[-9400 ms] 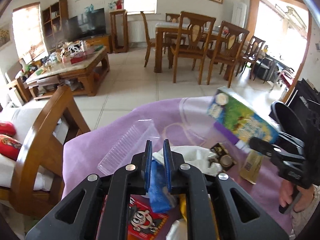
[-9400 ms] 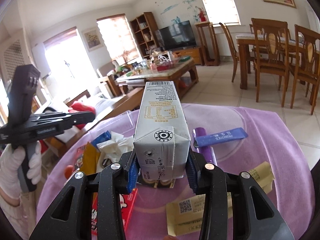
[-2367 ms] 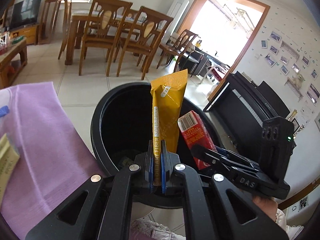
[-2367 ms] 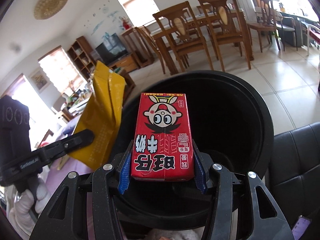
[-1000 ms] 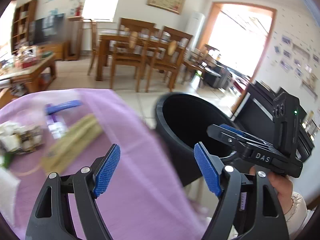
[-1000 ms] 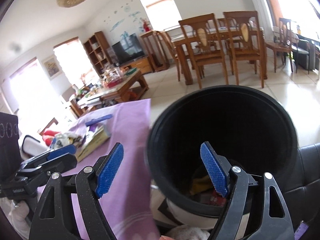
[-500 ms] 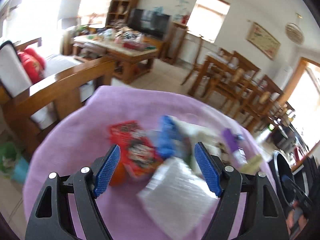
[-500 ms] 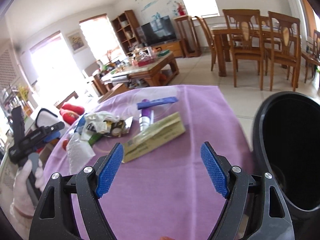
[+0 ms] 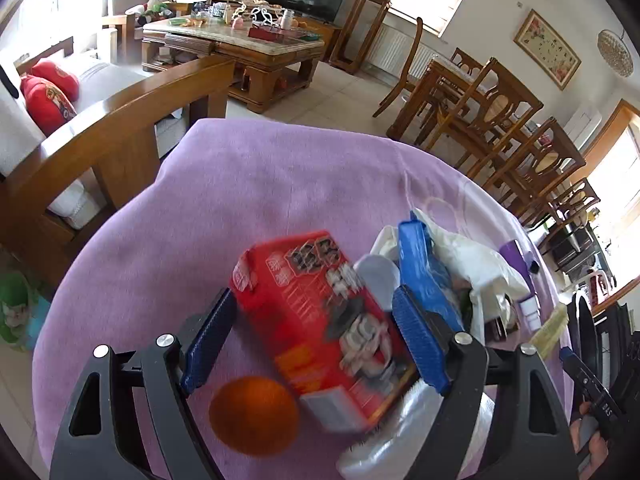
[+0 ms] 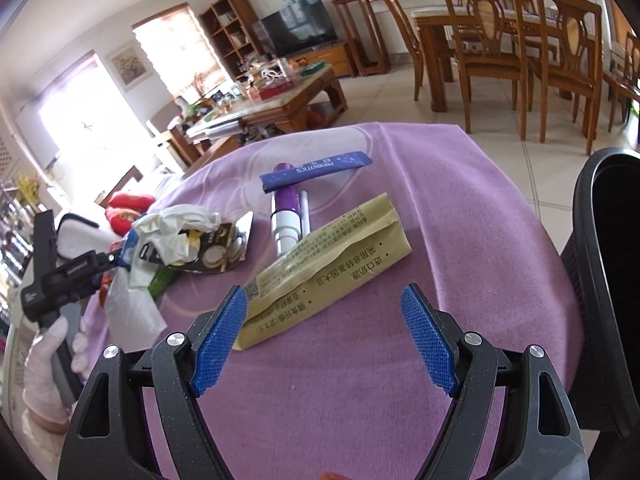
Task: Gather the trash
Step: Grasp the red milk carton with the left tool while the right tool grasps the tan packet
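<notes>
My left gripper [image 9: 316, 340] is open, its jaws on either side of a red drink carton [image 9: 320, 320] that lies on the purple tablecloth [image 9: 240, 192]. An orange ball [image 9: 254, 416], a blue wrapper [image 9: 420, 264], a white tissue [image 9: 476, 256] and a clear plastic piece [image 9: 400, 440] lie around it. My right gripper [image 10: 324, 340] is open and empty above a yellow packet [image 10: 332, 256]. Beyond it lie a purple tube [image 10: 286, 212], a blue sachet [image 10: 316, 170] and a crumpled wrapper pile [image 10: 192, 240]. The black trash bin [image 10: 608, 280] stands at the right edge.
A wooden sofa arm [image 9: 120, 132] stands left of the table. A coffee table [image 10: 276, 100] and dining chairs [image 10: 500, 40] stand further back on the tiled floor. The left gripper [image 10: 68, 276] shows at the left in the right wrist view.
Both grippers dropped their items in the bin, opened, and swung back over the table. My left gripper has come down around the red carton; my right has closed in on the yellow packet.
</notes>
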Demonstrator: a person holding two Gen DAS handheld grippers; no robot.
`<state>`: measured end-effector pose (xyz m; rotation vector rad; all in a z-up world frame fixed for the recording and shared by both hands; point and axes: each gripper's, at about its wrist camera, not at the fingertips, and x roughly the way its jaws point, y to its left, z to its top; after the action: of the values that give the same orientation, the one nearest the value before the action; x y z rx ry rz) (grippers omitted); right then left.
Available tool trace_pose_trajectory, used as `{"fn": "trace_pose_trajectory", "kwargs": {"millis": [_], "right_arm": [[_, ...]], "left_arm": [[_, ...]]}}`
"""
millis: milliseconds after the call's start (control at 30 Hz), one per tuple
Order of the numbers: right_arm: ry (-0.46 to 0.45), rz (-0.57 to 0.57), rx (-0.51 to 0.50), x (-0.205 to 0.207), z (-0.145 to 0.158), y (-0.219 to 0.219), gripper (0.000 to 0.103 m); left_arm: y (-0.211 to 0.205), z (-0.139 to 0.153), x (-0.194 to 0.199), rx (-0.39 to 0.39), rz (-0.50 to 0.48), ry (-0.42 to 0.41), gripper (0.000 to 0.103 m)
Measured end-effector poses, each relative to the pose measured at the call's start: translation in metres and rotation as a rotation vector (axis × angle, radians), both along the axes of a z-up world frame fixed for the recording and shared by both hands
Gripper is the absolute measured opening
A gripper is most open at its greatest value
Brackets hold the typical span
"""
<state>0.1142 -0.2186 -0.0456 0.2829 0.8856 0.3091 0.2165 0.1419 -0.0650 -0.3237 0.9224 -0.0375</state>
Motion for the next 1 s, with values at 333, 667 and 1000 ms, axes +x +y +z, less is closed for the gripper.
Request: {"fn": "trace_pose_trajectory", "kwargs": {"millis": [333, 667, 1000], "right_arm": [[0.054, -0.01, 0.007, 0.025, -0.007, -0.004, 0.078], [0.066, -0.018, -0.022, 0.052, -0.006, 0.015, 0.074], [0.006, 0.008, -0.092, 0.041, -0.004, 0.045, 0.015]], "left_arm": [[-0.013, -0.003, -0.012, -0.03, -0.045, -0.067, 0.056], [0.002, 0.024, -0.038, -0.109, -0.029, -0.269, 0.05], [0.012, 0.042, -0.049, -0.119, -0.014, -0.395, 0.05]]}}
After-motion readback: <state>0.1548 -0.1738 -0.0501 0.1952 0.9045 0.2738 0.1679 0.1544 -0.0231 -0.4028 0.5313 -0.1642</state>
